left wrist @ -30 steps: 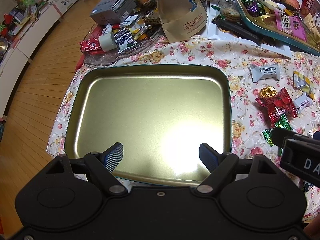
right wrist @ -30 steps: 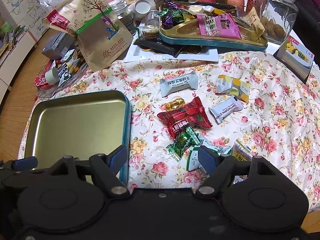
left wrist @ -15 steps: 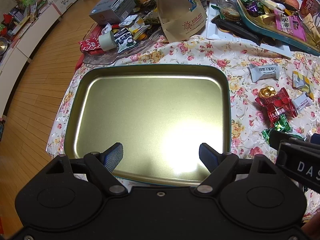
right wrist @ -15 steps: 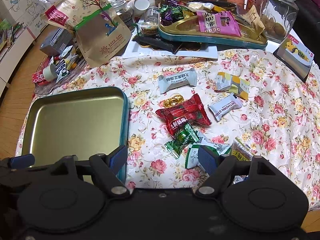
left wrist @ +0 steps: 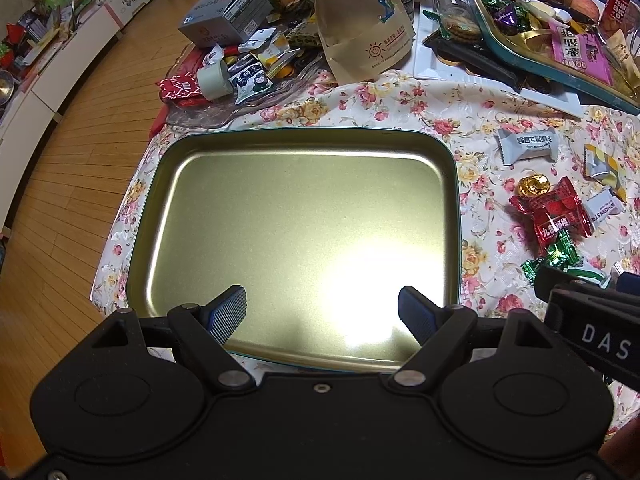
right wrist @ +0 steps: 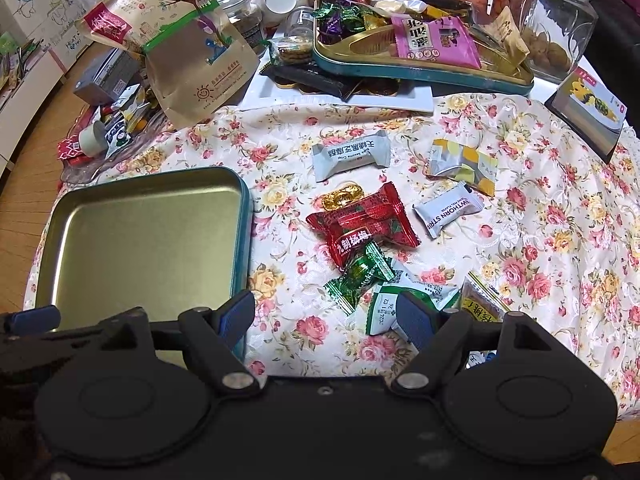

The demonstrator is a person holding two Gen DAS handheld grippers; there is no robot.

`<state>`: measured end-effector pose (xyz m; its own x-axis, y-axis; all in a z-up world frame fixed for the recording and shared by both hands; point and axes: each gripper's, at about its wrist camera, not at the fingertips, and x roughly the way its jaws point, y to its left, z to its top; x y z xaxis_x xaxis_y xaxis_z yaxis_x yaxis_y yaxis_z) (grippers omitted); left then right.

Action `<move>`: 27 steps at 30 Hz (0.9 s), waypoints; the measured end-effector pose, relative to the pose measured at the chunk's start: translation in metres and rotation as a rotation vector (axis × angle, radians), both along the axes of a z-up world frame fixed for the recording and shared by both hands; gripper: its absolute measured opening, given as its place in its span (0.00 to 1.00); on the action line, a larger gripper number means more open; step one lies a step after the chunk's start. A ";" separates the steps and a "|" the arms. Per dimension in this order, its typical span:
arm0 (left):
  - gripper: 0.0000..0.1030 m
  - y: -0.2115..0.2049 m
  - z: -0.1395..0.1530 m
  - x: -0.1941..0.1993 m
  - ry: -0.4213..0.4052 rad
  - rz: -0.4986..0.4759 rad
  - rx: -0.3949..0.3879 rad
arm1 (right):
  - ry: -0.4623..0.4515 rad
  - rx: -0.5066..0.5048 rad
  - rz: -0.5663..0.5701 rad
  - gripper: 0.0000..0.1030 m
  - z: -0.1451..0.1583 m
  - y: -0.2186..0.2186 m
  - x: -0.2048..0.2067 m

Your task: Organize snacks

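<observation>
An empty gold tin tray (left wrist: 168,184) (right wrist: 240,216) with a teal rim lies on the flowered tablecloth. My left gripper (left wrist: 322,310) is open and empty over the tray's near edge. My right gripper (right wrist: 330,316) is open and empty just short of the loose snacks to the tray's right: a red packet (right wrist: 362,226) (left wrist: 556,210), a green candy (right wrist: 360,274) (left wrist: 558,250), a gold candy (right wrist: 342,196), a green-white packet (right wrist: 390,300), a grey packet (right wrist: 350,154), a white strip packet (right wrist: 448,210) and a yellow packet (right wrist: 464,164).
At the back stand a filled teal tray (right wrist: 420,68), a kraft paper bag (right wrist: 192,48), a glass jar (right wrist: 560,28) and a glass dish of small items (left wrist: 224,80). The table's left edge drops to a wooden floor (left wrist: 60,184).
The right gripper has moved slightly forward toward the loose snacks. The left gripper has stayed over the tray. Both remain open.
</observation>
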<state>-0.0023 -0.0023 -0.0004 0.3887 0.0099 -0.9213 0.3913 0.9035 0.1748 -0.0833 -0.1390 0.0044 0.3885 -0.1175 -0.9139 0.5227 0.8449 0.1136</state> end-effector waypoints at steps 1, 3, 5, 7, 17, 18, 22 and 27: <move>0.82 0.000 0.000 0.000 0.001 0.002 -0.002 | 0.002 0.000 -0.001 0.79 0.000 0.000 0.000; 0.82 0.000 0.000 0.001 0.004 0.006 -0.006 | 0.004 -0.002 -0.002 0.79 -0.001 -0.001 0.000; 0.82 0.000 0.001 0.001 0.005 0.011 -0.013 | 0.004 -0.003 -0.004 0.79 -0.001 -0.001 0.000; 0.77 0.000 0.002 0.001 0.003 0.014 -0.018 | 0.003 -0.003 -0.006 0.79 0.000 -0.001 0.000; 0.71 -0.012 0.013 -0.004 0.021 -0.006 -0.082 | -0.005 -0.031 0.006 0.79 0.002 -0.011 -0.004; 0.71 -0.015 0.016 -0.005 0.016 -0.009 -0.094 | -0.011 -0.039 0.001 0.79 0.003 -0.015 -0.007; 0.71 -0.028 0.030 -0.009 -0.004 -0.028 -0.139 | -0.041 -0.074 -0.060 0.78 0.009 -0.043 -0.023; 0.71 -0.052 0.039 -0.017 -0.008 -0.066 -0.173 | -0.084 -0.126 -0.195 0.78 0.016 -0.087 -0.050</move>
